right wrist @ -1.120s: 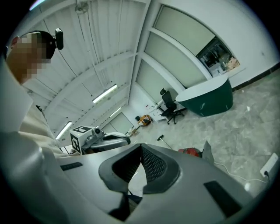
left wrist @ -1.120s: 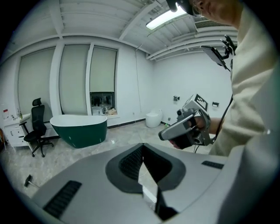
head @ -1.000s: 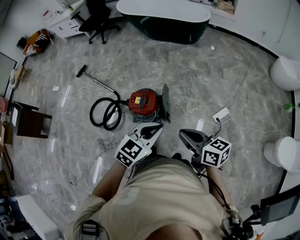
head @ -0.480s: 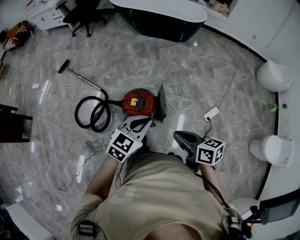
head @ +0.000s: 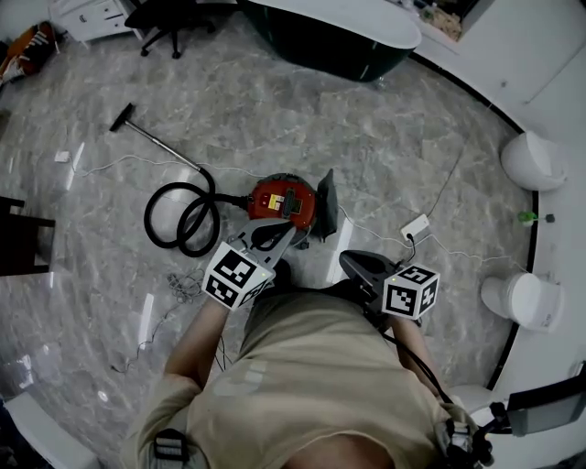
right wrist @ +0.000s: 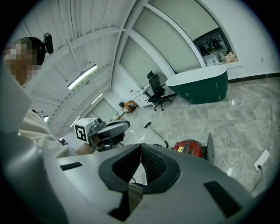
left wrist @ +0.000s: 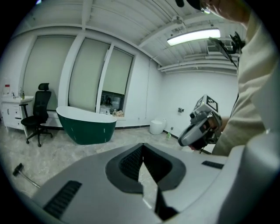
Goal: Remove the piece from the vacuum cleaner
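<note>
Two grippers are held out in front of the person's chest, and neither has hold of anything. The left gripper [head: 286, 233] has its jaws brought together, the ribbed pads meeting at the tips with nothing between them. The right gripper [head: 352, 262] is closed the same way, pad against pad and empty. Near the middle of the head view the red vacuum cleaner [head: 285, 201] sits on the grey marbled floor [head: 385, 156], just above the left gripper's tip in the picture. The right gripper view shows that gripper held up clear of it. A dark panel [head: 325, 203] stands on edge against the cleaner's right side. A black hose [head: 181, 222] lies coiled to its left, and from there a thin wand [head: 160, 147] runs toward the upper left to a small floor head [head: 121, 117]. Right of the cleaner a thin cable leads to a white power strip [head: 414, 226]. A dark green bathtub [head: 334, 41] with a white rim lies along the top of the frame, with a black office chair [head: 169, 16] at the upper left. Two white toilets [head: 526, 156] stand at the right edge.
</note>
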Available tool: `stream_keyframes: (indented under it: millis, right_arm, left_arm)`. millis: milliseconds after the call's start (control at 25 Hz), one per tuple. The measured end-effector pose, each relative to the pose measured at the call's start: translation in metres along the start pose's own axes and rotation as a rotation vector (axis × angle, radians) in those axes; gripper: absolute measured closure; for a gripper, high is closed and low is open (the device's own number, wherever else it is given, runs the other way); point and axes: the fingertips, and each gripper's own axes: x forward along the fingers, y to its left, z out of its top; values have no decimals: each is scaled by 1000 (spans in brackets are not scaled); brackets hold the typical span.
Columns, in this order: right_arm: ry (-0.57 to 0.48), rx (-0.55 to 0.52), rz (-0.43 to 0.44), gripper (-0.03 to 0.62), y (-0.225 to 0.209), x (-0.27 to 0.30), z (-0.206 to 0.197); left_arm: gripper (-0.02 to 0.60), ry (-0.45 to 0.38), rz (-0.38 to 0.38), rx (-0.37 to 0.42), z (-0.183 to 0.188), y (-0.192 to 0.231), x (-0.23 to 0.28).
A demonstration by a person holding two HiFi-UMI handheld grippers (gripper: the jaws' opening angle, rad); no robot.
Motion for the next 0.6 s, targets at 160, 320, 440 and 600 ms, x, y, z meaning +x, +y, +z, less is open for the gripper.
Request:
stream_keyframes:
  millis: [160, 320, 440, 600]
  right_arm:
    - [18, 29, 6, 592, -8, 11, 2]
    - [28, 69, 14, 592, -20, 14, 2]
    - [32, 85, 31, 592, -31, 11, 6]
    - [52, 113, 54, 592, -59, 8, 14]
  left_arm:
    - [577, 21, 15, -18, -6, 14, 4]
    - [577, 45, 11, -29, -10, 14, 17]
    - [577, 68, 16, -33, -9, 14, 33]
    - [577, 108, 42, -40, -3, 14, 62]
